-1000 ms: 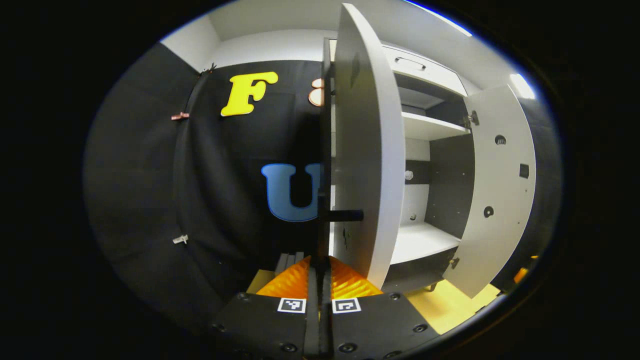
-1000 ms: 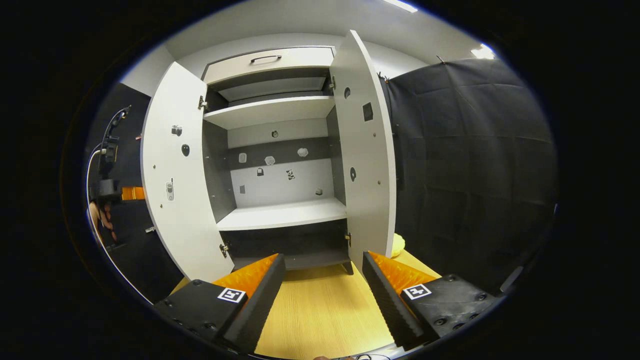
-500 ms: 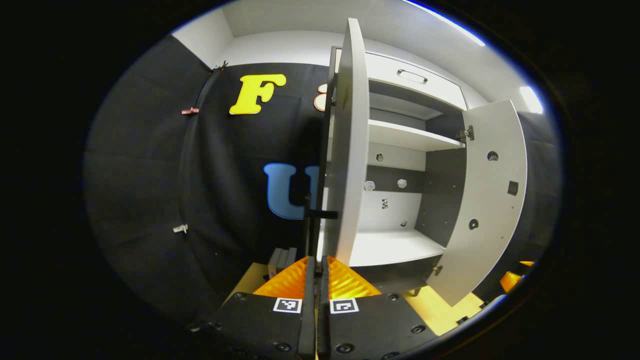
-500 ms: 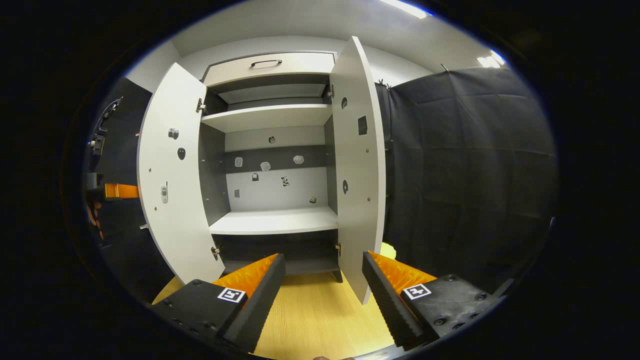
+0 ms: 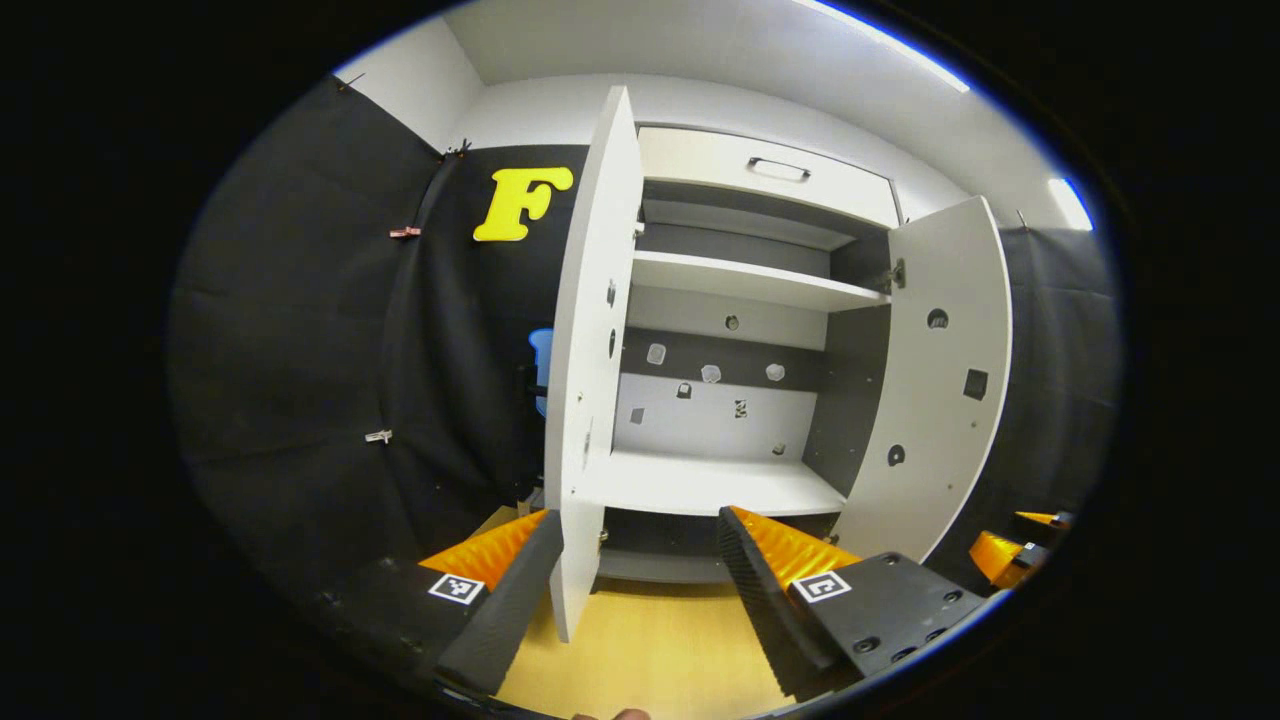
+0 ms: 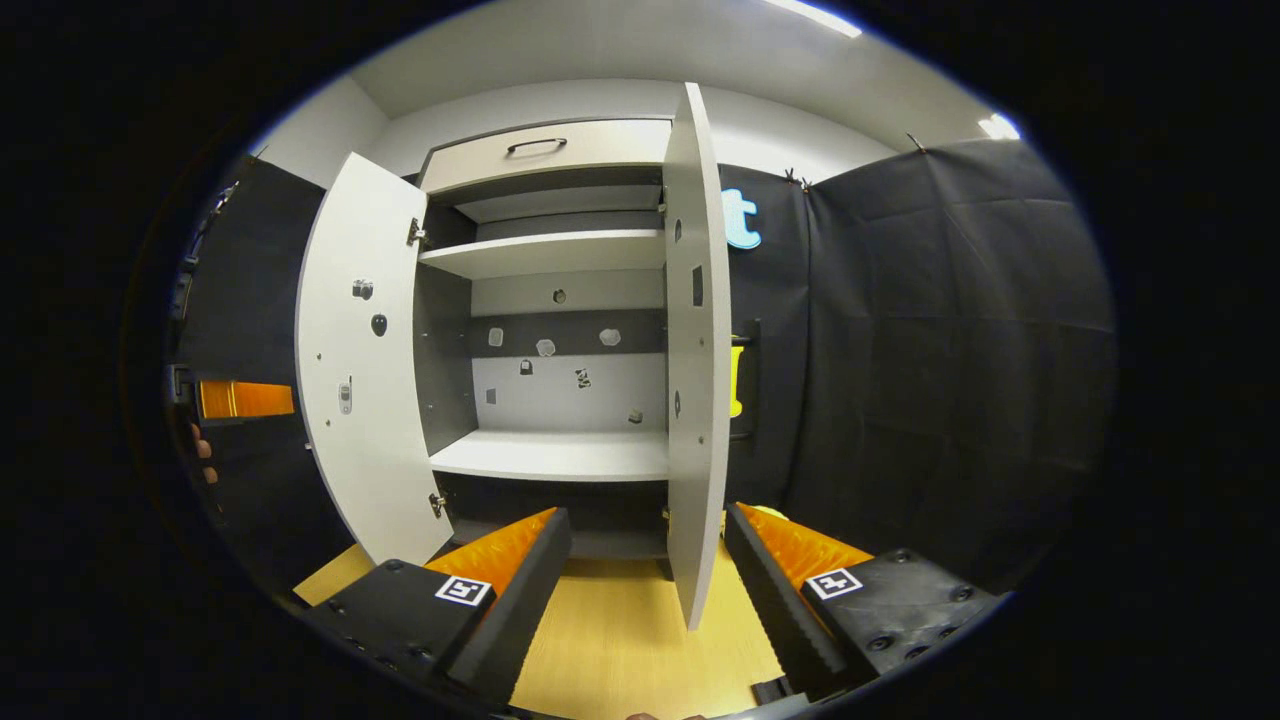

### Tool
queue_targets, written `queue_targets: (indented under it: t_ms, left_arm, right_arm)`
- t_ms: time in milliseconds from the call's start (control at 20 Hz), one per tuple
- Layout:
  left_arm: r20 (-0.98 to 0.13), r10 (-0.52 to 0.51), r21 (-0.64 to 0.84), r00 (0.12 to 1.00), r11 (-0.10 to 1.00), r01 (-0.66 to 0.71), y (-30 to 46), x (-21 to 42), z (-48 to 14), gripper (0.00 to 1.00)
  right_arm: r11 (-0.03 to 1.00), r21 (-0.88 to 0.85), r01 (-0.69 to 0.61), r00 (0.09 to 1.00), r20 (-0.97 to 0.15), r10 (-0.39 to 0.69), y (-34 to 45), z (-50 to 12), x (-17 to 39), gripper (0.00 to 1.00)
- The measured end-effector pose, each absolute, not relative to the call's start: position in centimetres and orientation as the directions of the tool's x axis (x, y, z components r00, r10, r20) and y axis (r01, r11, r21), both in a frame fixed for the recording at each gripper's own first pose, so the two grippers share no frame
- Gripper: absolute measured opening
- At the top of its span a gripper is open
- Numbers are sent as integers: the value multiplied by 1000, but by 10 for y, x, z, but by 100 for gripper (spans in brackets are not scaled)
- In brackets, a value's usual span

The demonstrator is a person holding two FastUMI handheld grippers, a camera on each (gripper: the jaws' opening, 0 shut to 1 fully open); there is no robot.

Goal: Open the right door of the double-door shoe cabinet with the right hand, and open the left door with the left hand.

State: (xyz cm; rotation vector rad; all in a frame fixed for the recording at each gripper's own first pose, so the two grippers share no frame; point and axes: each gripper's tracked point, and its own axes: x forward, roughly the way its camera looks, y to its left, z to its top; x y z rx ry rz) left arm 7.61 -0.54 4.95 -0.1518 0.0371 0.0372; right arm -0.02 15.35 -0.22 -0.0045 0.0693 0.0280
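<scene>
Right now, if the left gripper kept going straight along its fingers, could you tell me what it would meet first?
Probably the left door's free edge, which hangs just inside the open left gripper's left finger; slightly right, the way runs into the cabinet's lower shelf. Depth is unclear.

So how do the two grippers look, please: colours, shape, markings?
Both match. The left gripper and the right gripper have black bodies with round screws, a small square black-and-white tag on each side, and wedge-shaped orange fingers with ribbed black inner pads.

Black cloth wall (image 6: 950, 330) on both sides, pale wooden floor (image 6: 620, 640), white ceiling with strip lights (image 5: 880, 40)
</scene>
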Motion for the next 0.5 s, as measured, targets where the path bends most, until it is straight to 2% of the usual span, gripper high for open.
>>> queue_targets:
  t_ms: [150, 500]
  left_arm:
    - [-3, 87, -117, 996, 989, -87, -11, 55, 41, 95]
    - [-29, 18, -78, 999, 997, -20, -26, 47, 19, 95]
  right_arm:
    - [998, 37, -52, 996, -68, 54, 151, 4, 0, 98]
    - [998, 27, -51, 998, -38, 52, 163, 20, -1, 98]
